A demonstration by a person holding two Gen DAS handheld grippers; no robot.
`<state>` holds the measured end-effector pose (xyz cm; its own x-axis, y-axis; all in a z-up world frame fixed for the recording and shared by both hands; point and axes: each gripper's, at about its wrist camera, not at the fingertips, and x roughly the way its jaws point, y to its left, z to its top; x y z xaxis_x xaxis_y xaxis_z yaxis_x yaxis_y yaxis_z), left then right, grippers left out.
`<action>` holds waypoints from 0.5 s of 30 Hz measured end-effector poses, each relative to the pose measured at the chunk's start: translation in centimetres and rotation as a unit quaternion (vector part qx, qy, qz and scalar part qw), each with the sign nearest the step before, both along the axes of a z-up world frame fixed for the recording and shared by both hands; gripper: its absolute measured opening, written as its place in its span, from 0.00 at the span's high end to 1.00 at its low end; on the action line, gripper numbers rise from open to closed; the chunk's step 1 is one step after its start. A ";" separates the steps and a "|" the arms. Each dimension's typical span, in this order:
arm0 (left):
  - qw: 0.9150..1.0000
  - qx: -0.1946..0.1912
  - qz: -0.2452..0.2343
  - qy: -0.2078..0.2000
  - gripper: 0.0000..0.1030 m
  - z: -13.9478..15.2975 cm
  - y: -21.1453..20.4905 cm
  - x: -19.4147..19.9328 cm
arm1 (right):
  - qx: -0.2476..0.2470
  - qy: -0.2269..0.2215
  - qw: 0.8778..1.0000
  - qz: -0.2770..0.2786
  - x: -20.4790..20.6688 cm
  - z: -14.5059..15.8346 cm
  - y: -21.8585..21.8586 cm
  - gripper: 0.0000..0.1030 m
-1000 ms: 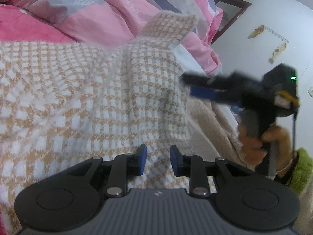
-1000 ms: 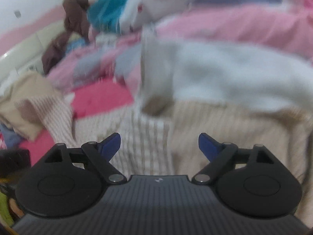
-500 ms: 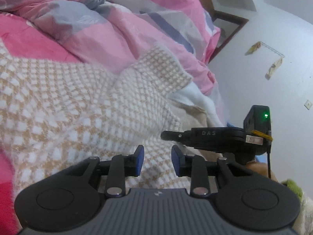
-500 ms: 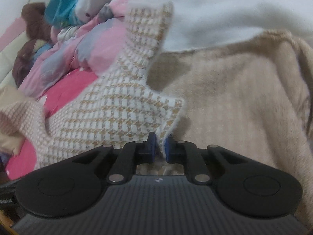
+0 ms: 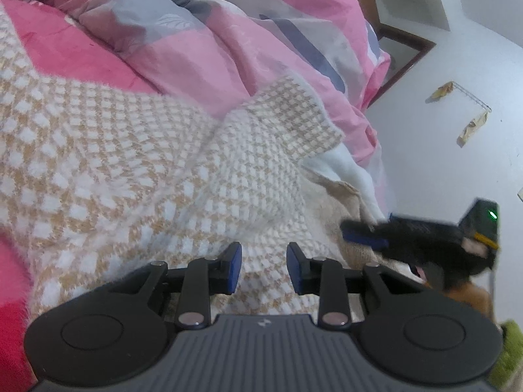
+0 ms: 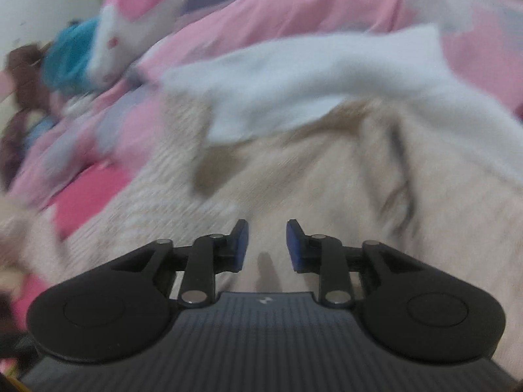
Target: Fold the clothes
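Note:
A beige-and-white checked sweater (image 5: 137,170) lies spread on the bed, one sleeve (image 5: 287,121) bent across toward the far right. My left gripper (image 5: 264,268) hovers low over the sweater's near edge, open, with nothing between its blue pads. My right gripper (image 5: 366,235) shows blurred at the right, beside the sweater's edge. In the right wrist view the right gripper (image 6: 266,245) is open over a plain beige garment (image 6: 327,196), and a white garment (image 6: 310,78) lies beyond it. That view is motion-blurred.
A pink, grey and white quilt (image 5: 228,32) is bunched along the far side of the bed. The pink sheet (image 5: 65,49) shows at the left. A white wall (image 5: 457,150) stands to the right. Teal and brown clothes (image 6: 65,55) are piled far left.
My right gripper, shut on the checked sweater's edge half a second ago, has opened and let it go, swinging right over the beige garment. The left gripper has barely moved.

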<state>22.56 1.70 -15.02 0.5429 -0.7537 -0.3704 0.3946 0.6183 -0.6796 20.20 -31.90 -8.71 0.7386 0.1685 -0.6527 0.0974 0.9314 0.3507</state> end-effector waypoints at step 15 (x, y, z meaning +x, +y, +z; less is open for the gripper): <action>1.000 -0.012 0.001 -0.017 0.67 0.7 0.4 -0.4 | -0.098 0.055 0.991 0.073 -4.6 -1.6 6.5 0.97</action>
<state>22.14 2.05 -14.32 0.5571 -0.7608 -0.3330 0.4159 0.6026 -0.6811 15.57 -25.38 -10.30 0.6383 0.1303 -0.7587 -0.0159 0.9876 0.1562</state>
